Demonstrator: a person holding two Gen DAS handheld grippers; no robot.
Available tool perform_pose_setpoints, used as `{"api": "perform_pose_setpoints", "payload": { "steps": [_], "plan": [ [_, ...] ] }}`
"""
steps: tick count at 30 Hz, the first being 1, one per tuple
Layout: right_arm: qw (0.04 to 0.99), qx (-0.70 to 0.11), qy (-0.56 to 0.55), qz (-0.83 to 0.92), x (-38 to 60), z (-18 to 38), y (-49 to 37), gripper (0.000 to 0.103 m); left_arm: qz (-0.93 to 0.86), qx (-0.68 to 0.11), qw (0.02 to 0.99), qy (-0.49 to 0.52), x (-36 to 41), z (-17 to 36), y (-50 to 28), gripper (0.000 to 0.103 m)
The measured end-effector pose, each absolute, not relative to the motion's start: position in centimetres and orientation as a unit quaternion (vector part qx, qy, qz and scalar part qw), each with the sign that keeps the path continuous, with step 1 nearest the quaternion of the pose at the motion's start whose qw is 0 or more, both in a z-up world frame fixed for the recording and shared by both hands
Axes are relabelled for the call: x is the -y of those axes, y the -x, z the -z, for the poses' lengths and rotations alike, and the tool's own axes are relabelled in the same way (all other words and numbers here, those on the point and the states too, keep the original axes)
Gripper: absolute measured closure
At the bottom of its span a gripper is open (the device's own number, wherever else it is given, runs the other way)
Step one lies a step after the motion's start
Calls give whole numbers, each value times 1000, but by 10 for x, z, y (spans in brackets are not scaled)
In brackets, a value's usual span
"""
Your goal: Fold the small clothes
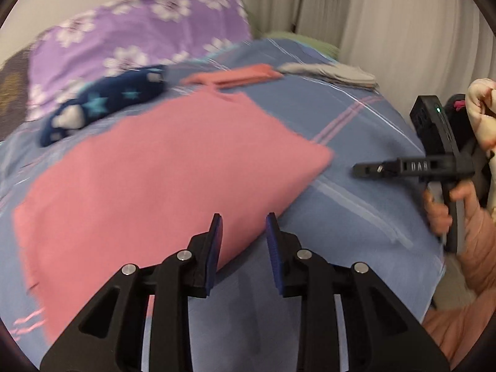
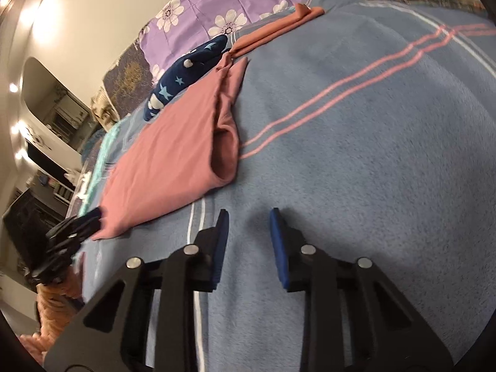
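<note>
One pink garment [image 1: 148, 179] lies flat on your blue striped blanket [image 1: 356, 142], folded along its right side, with a rolled, open edge at two o'clock. Your left gripper [image 1: 244, 220] hangs over its near corner, jaws apart and empty; your right gripper [image 2: 249, 217], at three o'clock of it, is likewise parted over bare blanket.

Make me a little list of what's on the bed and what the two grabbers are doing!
surface: blue striped blanket
main garment: pink cloth, lying flat, partly folded
behind it: navy star garment, folded orange cloth, grey cloth
pillow: purple flowered pillow
left gripper: open, empty, over pink cloth's edge
right gripper: open, empty, above blanket
</note>
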State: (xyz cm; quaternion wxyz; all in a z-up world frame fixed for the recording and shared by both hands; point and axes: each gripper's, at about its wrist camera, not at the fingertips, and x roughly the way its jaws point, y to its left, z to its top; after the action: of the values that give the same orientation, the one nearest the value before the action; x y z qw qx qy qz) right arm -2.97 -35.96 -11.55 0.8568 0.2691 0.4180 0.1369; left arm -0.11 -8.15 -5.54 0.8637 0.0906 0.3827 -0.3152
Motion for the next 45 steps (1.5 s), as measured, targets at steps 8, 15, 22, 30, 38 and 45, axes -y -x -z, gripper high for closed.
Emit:
{"api": "perform_pose_setpoints", "payload": {
  "steps": [8,15,22,30,38,45],
  "plan": [
    [871,-400,-258,-121,386,102,39,84,321,-398,855,-89,187,53,-30,44],
    [918,-331,-210,-52,423,65,21,71,274,-417,856,-131,228,69,-52,41],
    [917,-354,-162,-81,410,56,-42,20,242,-451,854,-97,214,83,-67,98],
    [874,-414,-183,-177,368,43,-155,88,278,-442,848,-91,208,87,-61,99],
    [839,-476,-195,-177,331,75,-257,77,295,-437,846,-78,205,96,-61,98],
    [826,-475,-230,-198,317,87,-295,99,301,-427,849,-79,207,98,-59,98]
  ]
}}
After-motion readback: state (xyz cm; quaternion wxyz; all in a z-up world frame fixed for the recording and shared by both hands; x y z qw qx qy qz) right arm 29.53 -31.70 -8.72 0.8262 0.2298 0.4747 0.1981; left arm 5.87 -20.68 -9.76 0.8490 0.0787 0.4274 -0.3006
